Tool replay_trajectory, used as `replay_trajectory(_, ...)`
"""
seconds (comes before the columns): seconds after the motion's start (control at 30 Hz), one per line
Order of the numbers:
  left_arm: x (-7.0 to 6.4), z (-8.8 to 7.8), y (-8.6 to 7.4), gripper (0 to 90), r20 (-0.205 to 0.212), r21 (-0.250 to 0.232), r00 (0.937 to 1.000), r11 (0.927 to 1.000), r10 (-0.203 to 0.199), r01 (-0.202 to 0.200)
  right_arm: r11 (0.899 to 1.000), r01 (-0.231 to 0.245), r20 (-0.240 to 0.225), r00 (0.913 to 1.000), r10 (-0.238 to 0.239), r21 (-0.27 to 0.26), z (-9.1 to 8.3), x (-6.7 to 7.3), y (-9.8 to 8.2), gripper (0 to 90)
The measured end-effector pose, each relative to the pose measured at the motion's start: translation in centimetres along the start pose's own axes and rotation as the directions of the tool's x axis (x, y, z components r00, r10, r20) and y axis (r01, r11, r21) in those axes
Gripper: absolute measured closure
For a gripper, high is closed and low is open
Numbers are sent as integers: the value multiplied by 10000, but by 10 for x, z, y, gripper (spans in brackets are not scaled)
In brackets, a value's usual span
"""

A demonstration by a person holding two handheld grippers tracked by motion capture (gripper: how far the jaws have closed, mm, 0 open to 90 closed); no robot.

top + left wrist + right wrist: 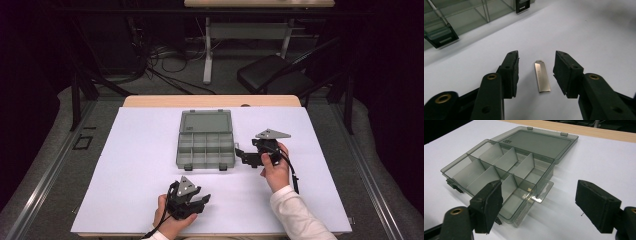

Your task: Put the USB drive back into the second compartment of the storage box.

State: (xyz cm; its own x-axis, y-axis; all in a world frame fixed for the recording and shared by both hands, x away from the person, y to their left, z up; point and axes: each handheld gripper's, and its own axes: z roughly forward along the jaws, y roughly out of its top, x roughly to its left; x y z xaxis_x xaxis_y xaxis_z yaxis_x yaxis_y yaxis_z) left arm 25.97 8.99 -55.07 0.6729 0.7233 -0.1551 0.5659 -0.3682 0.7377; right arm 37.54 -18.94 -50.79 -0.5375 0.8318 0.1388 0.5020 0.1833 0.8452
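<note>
- My left gripper (pixel 536 71) sits wide around the slim silver metal USB stick (pixel 542 77) on the white table (pixel 586 32), pads not touching.
- My right gripper (pixel 539 203) gapes wide beside the smoky clear plastic compartment box (pixel 506 167), holding nothing.

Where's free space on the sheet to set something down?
The left strip of the white sheet, beside the organizer box, is bare, as is the far right corner past the right gripper. It is crowded by the box's right end, and at the near edge, where the left gripper straddles the USB stick.
</note>
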Motion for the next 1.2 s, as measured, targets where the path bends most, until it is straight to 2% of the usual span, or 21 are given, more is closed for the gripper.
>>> replay_trajectory(0.07,-2,0,0,574,-8,-14,10000,10000,-33,33,10000,2,-6,10000,-2,2,0,0,0,211)
replay_trajectory(0.2,-7,0,-1,598,-116,-130,9996,9996,240,-242,10000,-1,11,10000,1,27,1,0,0,211)
replay_trajectory(0.3,-9,2,-1,615,-239,-91,9988,9990,437,-439,10000,15,8,10000,-15,43,1,0,0,211)
replay_trajectory(0.47,-12,4,-3,667,-333,61,9980,9985,544,-542,10000,40,-2,10000,-40,42,1,0,-1,211)
replay_trajectory(0.67,-14,6,-4,706,-454,159,9979,9988,460,-453,10000,13,-3,10000,-13,82,2,0,-1,211)
replay_trajectory(0.77,-14,8,-5,726,-512,283,9970,9980,575,-561,9999,14,6,10000,-14,102,2,0,-1,211)
replay_trajectory(1.0,-15,13,-7,745,-663,477,9961,9974,574,-543,9999,17,-3,10000,-17,121,3,0,-2,211)
replay_trajectory(1.1,-15,13,-8,754,-738,414,9958,9978,548,-518,9999,3,3,10000,-3,141,3,-1,-2,211)
replay_trajectory(1.2,-16,13,-9,758,-773,426,9946,9969,688,-657,9999,32,17,10000,-33,157,3,-2,-2,211)
